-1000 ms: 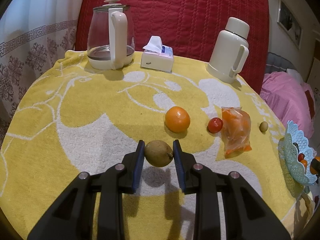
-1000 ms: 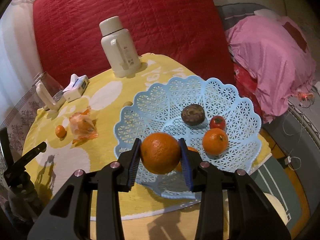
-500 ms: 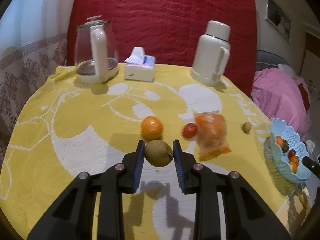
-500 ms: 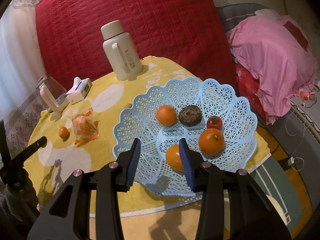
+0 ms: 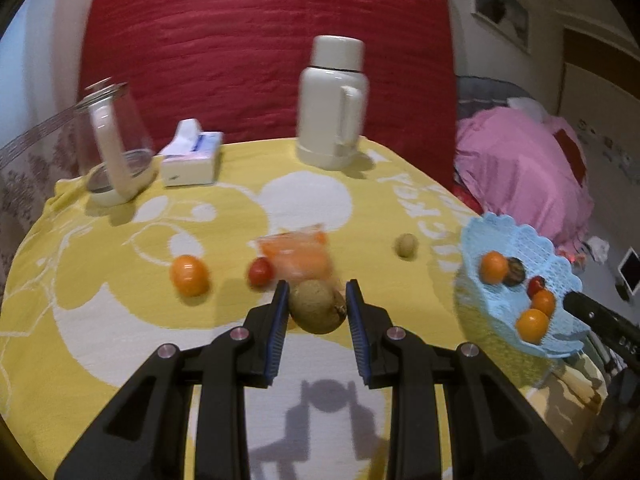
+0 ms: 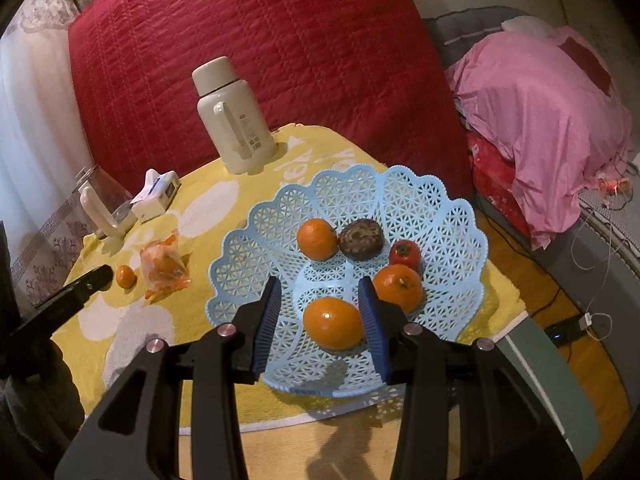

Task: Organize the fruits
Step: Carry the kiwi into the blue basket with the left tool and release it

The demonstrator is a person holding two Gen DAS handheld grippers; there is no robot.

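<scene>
Five fruits lie in the blue basket under the empty, apart right tongs. Left tongs squeeze a brown fruit. Maybe four things wait beyond them.

On my yellow cloth, white letters beside the blue basket look like "ickey". The thermos label is too small to read.

Ahead of the tongs we see a red quilt behind the table, a pink-covered bed off right, pale curtains left.
</scene>
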